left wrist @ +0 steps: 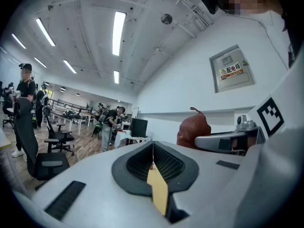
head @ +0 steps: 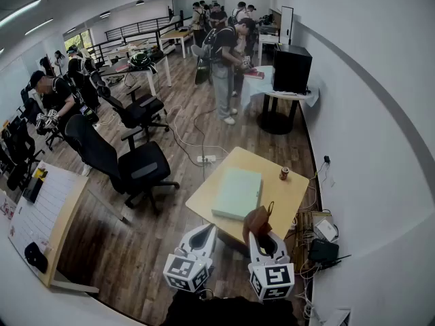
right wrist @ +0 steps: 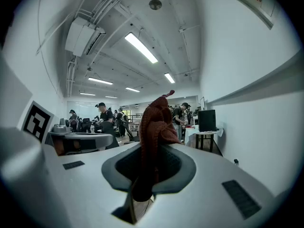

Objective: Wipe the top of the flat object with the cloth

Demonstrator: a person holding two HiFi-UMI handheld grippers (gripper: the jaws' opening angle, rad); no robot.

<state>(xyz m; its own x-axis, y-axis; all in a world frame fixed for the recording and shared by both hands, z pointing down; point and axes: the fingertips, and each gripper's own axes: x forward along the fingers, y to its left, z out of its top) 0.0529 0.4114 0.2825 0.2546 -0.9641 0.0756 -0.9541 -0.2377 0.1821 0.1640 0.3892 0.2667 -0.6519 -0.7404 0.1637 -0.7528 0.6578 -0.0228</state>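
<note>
A pale green flat board (head: pixel 238 192) lies on a small wooden table (head: pixel 292 194). My right gripper (head: pixel 262 234) hovers over the table's near edge, shut on a dark red knitted cloth (head: pixel 257 221) that bunches up from between the jaws; the cloth (right wrist: pixel 156 132) fills the middle of the right gripper view. My left gripper (head: pixel 204 236) is beside it to the left, off the table's near corner, shut with nothing in it; in the left gripper view its jaws meet in a thin seam (left wrist: pixel 153 158). Both grippers point upward and forward.
A small can (head: pixel 284 173) stands on the table's far right side. Black office chairs (head: pixel 139 168) stand left of the table. Cables and a power strip (head: pixel 205 159) lie on the floor behind. Boxes and gear (head: pixel 325 240) sit by the right wall. People stand further back.
</note>
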